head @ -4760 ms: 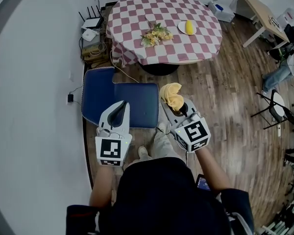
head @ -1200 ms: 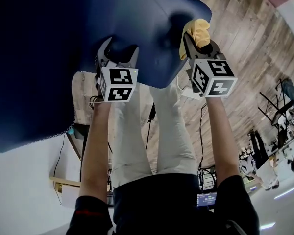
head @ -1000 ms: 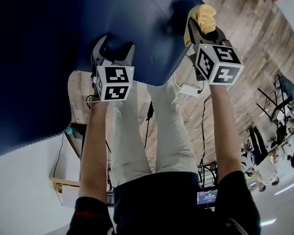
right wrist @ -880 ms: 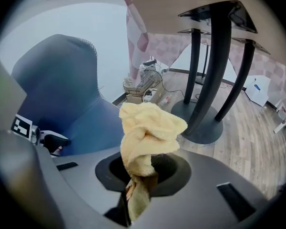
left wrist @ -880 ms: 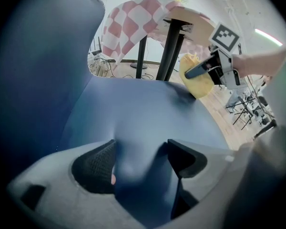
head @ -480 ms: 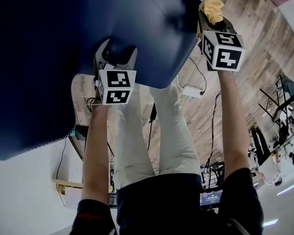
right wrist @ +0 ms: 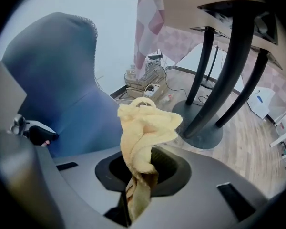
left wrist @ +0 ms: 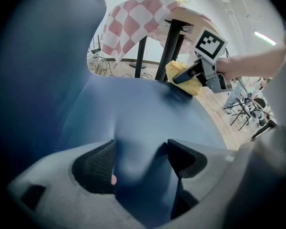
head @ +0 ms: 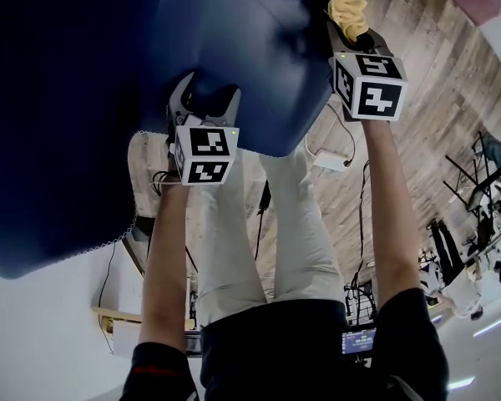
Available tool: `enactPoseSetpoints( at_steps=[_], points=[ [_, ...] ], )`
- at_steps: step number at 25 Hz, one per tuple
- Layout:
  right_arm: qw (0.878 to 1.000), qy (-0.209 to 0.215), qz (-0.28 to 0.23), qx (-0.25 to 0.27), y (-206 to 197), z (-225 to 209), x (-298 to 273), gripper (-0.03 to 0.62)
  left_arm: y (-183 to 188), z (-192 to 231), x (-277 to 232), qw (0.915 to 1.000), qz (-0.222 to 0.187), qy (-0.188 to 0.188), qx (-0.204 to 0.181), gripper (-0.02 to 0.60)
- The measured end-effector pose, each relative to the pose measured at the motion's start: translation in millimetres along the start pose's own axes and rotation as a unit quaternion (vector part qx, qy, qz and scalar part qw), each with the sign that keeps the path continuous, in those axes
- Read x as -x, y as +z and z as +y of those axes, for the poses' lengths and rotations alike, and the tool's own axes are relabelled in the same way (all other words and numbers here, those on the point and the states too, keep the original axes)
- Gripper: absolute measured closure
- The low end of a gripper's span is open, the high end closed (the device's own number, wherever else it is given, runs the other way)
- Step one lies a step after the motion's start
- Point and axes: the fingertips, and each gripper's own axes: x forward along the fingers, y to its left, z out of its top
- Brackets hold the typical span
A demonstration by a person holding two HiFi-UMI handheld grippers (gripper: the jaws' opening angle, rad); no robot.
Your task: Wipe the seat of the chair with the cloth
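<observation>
Blue padded upholstery, smooth and rounded, fills the view: the chair seat (head: pixel 234 40) bulges softly where the left gripper (head: pixel 204 100) has its jaws pinched on the front edge, with a fold of cushion squeezed between the ribbed pads (left wrist: pixel 93 168). Over on the other side, the right gripper (head: pixel 351 33) has its jaws closed tight on the cloth (right wrist: pixel 145 123), a fluffy yellow terry rag, twisted and bunched into a crumpled knot, sitting right at the seat's right-hand edge above the wooden plank floor (head: pixel 434 115)
</observation>
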Motion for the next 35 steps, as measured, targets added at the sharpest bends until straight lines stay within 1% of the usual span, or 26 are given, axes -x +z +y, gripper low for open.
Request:
enactPoseSetpoints(
  at_steps=[3, 12, 19, 23, 31, 35],
  points=[
    [0.999, 0.025, -0.009, -0.022, 13.2, 14.2, -6.7, 0.539, 0.9, 0.9, -0.4, 0.9999, 0.008, -0.008, 0.003, 0.245],
    [0.996, 0.083, -0.016, -0.007, 50.3, 65.9, -27.0, 0.539, 0.4, -0.4, -0.5, 0.9998, 0.007, -0.016, 0.005, 0.245],
    [0.994, 0.107, -0.021, 0.019, 66.4, 99.5, -36.5, 0.539, 0.7, -1.9, -2.1, 0.9999, 0.002, -0.01, 0.002, 0.245],
    [0.991, 0.126, -0.025, 0.02, 76.2, 119.4, -38.9, 0.539, 0.5, 0.5, 1.1, 1.0, -0.002, -0.009, -0.002, 0.245],
    [0.981, 0.179, -0.022, 0.069, 95.9, 168.2, -46.1, 0.539, 1.6, 0.0, 1.9, 1.0, -0.006, -0.005, -0.006, 0.245],
    [0.976, 0.202, -0.027, 0.08, 100.0, 190.1, -48.7, 0.539, 0.6, 0.2, 0.8, 0.9999, -0.006, -0.007, -0.007, 0.245]
  ],
)
